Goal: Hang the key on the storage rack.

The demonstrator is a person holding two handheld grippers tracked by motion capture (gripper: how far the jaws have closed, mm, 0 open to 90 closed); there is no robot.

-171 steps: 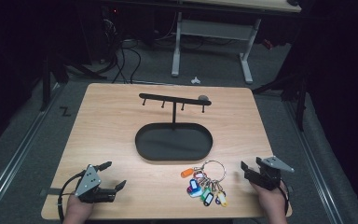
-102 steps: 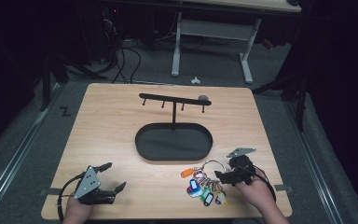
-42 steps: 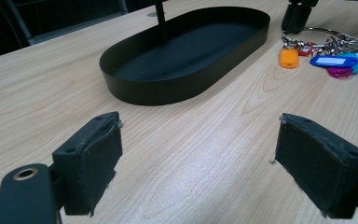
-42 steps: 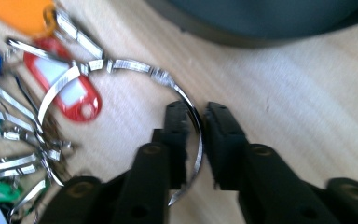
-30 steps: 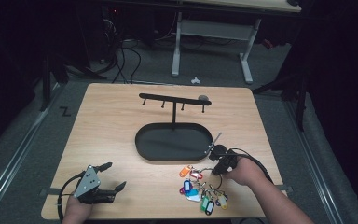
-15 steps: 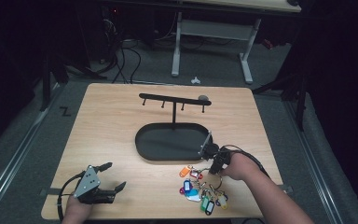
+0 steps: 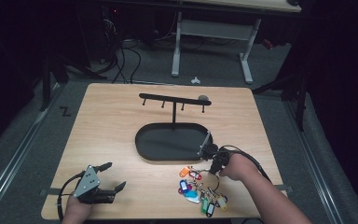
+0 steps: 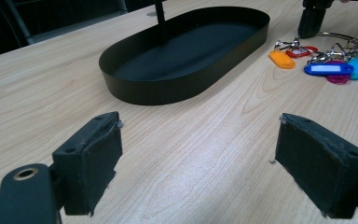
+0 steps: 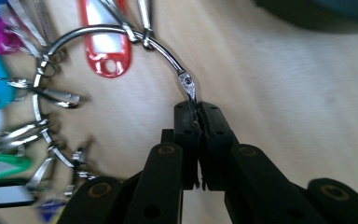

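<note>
Right claw is clamped on the key ring beside the oval tray; left claw gapes empty on the bench.

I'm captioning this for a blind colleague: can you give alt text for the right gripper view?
The right gripper has its two black jaws shut on a large metal key ring, pinching it beside the ring's clasp. The ring lies on a light wooden table and carries a red key tag and other coloured tags.

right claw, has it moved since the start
Yes. The right claw has gone from the table's right edge leftward and forward to the tray's right end, now shut on the key ring.
</note>
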